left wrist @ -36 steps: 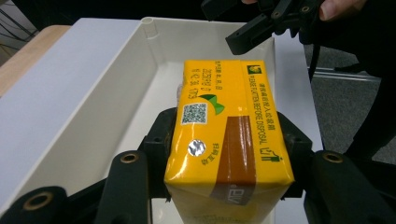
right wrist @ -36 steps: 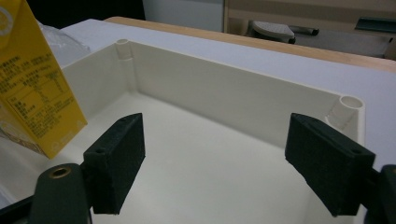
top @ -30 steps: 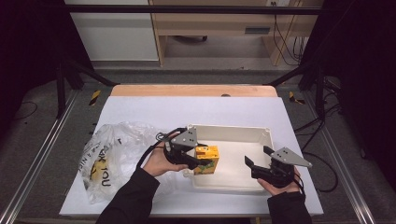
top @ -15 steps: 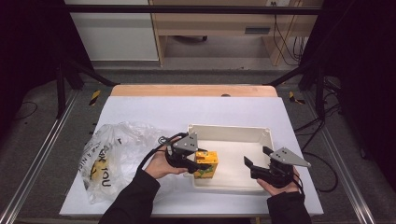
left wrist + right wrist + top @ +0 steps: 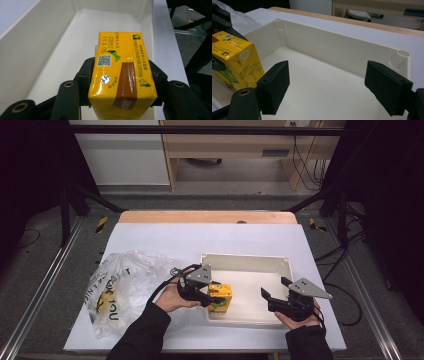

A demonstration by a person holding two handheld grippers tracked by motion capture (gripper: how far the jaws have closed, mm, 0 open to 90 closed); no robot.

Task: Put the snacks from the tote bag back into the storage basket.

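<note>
A yellow drink carton (image 5: 220, 296) is held low inside the near left corner of the white tray (image 5: 280, 262). My left gripper (image 5: 212, 296) is shut on it, the pads pressing its two sides (image 5: 121, 72). The carton (image 5: 235, 62) shows at the left of the right gripper view, its lower end close to the tray floor. My right gripper (image 5: 274, 294) stays open over the tray's near right part, its fingers (image 5: 274, 86) wide apart with nothing between them.
A crumpled clear plastic bag (image 5: 120, 287) with dark lettering lies on the white table sheet (image 5: 165, 240) left of the tray. The tray's floor (image 5: 322, 87) is bare in its middle and right. A wooden strip (image 5: 205, 216) runs along the table's far edge.
My left gripper has sunk with the carton, bringing it lower into the tray. The right gripper has kept still.
</note>
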